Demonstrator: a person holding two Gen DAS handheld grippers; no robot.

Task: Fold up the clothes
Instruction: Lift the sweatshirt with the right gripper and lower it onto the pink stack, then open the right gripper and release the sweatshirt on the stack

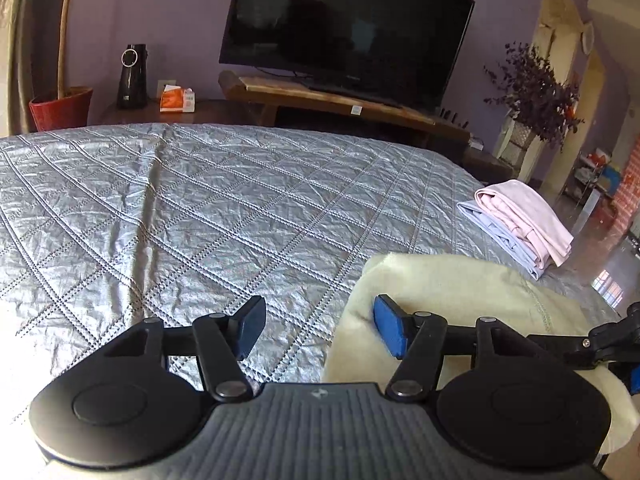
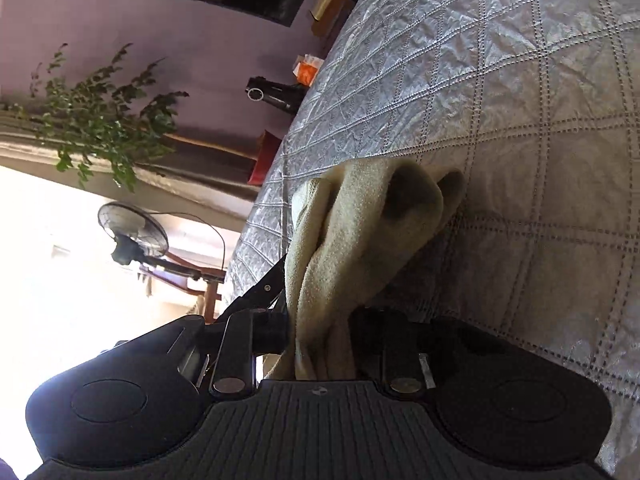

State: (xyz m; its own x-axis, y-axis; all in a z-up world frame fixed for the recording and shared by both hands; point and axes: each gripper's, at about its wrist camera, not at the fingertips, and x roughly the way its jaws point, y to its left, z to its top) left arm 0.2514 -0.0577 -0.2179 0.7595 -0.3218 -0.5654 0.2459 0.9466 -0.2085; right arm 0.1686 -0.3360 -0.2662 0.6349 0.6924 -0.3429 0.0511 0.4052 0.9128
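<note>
Left wrist view takes in the quilted silver bedspread (image 1: pixel 200 208), bare at twelve o'clock, with the television (image 1: pixel 344 28) beyond it. At two o'clock sit a folded pink garment (image 1: pixel 528 216) on a folded blue one (image 1: pixel 500 236). The cream garment (image 1: pixel 460 292) lies at three o'clock, under one blue pad (image 1: pixel 390 330) of the spread left gripper (image 1: pixel 320 330). Tilted sideways, the right gripper (image 2: pixel 320 340) pinches the bunched cream cloth.
</note>
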